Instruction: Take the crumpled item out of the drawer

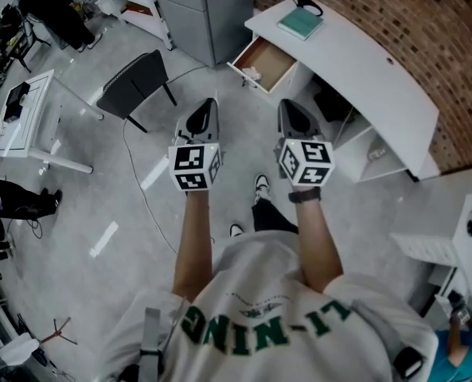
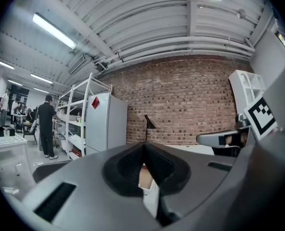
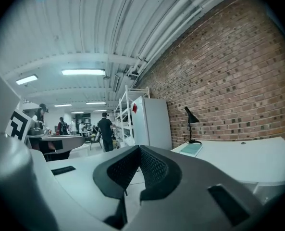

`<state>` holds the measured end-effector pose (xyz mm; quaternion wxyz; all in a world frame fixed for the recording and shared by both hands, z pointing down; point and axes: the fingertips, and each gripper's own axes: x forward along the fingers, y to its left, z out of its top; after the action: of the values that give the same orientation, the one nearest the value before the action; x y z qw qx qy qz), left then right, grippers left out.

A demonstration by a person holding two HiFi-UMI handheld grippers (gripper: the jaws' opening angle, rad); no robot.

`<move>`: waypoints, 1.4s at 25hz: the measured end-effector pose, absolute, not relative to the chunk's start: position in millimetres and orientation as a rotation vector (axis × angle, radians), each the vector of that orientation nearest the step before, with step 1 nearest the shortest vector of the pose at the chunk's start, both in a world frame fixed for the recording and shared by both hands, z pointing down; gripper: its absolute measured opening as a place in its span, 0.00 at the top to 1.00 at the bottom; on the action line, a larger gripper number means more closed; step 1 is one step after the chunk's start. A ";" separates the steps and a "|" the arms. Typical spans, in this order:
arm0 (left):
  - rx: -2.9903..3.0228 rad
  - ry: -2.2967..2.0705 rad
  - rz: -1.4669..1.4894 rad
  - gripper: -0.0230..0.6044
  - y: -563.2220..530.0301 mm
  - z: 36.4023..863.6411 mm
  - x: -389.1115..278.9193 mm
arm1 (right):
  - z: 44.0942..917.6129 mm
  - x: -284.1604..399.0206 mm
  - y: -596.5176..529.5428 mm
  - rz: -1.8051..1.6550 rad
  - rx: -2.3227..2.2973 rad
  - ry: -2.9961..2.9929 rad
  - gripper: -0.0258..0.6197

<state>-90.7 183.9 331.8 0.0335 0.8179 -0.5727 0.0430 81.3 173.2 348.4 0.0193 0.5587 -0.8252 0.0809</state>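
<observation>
Pointing forward side by side, the left gripper (image 1: 207,108) and the right gripper (image 1: 288,107) each have their jaws pressed together with nothing between them. Both hang in the air short of the table (image 1: 371,70), apart from it, above the grey floor (image 1: 140,197). At the near end of the table a drawer (image 1: 266,60) stands pulled out. The crumpled item (image 1: 251,73), a small pale wad, lies inside it close to the pulled-out front. A teal book (image 1: 301,23) and a black lamp (image 3: 191,115) rest on the table. Left of the table stand a grey cabinet (image 1: 208,10) and a black chair (image 1: 134,82).
</observation>
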 end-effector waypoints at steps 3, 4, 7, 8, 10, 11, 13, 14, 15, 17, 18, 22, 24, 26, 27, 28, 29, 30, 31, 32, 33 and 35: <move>2.514 -1.774 0.147 0.97 151.5 328.2 -89.2 | 344.7 77.0 134.1 0.272 1.708 -2.586 0.95; 2.516 -1.777 0.150 0.97 139.2 326.0 -88.4 | 341.4 75.0 120.0 0.271 1.700 -2.598 0.95; 2.523 -1.786 0.155 0.97 99.6 320.0 -85.8 | 330.4 68.1 77.2 0.247 1.670 -2.637 0.95; 2.525 -1.787 0.158 0.97 86.3 318.8 -83.7 | 327.9 67.4 63.3 0.243 1.661 -2.647 0.95; 2.526 -1.789 0.164 0.97 60.8 318.0 -78.6 | 326.3 68.1 36.6 0.246 1.639 -2.661 0.95; 2.525 -1.789 0.165 0.97 48.4 318.4 -76.1 | 326.9 68.6 23.8 0.249 1.627 -2.665 0.95; 2.521 -1.788 0.172 0.97 24.8 321.5 -70.8 | 329.4 70.6 -0.4 0.254 1.605 -2.668 0.95; 2.520 -1.785 0.179 0.97 14.2 324.3 -67.4 | 331.6 72.5 -11.5 0.254 1.596 -2.665 0.95; 2.519 -1.781 0.186 0.97 4.1 327.6 -63.5 | 334.3 75.1 -22.0 0.252 1.589 -2.660 0.95; 2.518 -1.776 0.193 0.97 -15.6 333.3 -55.4 | 339.5 81.5 -42.0 0.245 1.582 -2.649 0.95; 2.517 -1.777 0.193 0.97 -25.4 335.2 -51.6 | 341.6 84.7 -51.4 0.243 1.579 -2.645 0.95; 2.490 -1.802 0.179 0.97 -57.5 341.0 -42.6 | 352.2 96.9 -80.5 0.234 1.557 -2.632 0.95; 2.482 -1.810 0.181 0.97 -68.5 346.9 -38.0 | 361.4 103.7 -90.0 0.246 1.550 -2.626 0.95; 2.481 -1.802 0.198 0.97 -79.4 353.3 -32.3 | 372.6 109.9 -100.8 0.273 1.544 -2.613 0.95; 2.479 -1.796 0.205 0.97 -83.2 356.7 -30.2 | 378.8 112.3 -105.1 0.288 1.537 -2.602 0.95; 2.471 -1.790 0.209 0.97 -85.8 361.2 -29.4 | 385.5 113.7 -108.2 0.301 1.530 -2.590 0.95; 2.460 -1.785 0.212 0.97 -88.3 366.7 -30.0 | 392.2 114.4 -110.9 0.314 1.524 -2.580 0.95; 2.448 -1.780 0.213 0.97 -92.0 372.4 -31.4 | 398.6 114.2 -114.0 0.329 1.520 -2.573 0.95; 2.439 -1.775 0.213 0.97 -96.9 378.1 -33.0 | 405.3 113.3 -117.5 0.346 1.516 -2.565 0.95; 2.434 -1.767 0.212 0.97 -102.5 383.6 -34.5 | 412.9 111.9 -121.4 0.365 1.511 -2.555 0.95; 2.433 -1.757 0.212 0.97 -108.4 389.4 -35.8 | 421.6 110.0 -125.1 0.386 1.504 -2.543 0.95; 2.437 -1.731 0.216 0.97 -121.2 401.6 -38.1 | 440.4 105.8 -133.6 0.425 1.487 -2.517 0.95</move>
<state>-38.1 -121.2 401.6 0.0720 0.8111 -0.5760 0.0720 105.8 -133.6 440.4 0.0934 0.5013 -0.8482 0.1433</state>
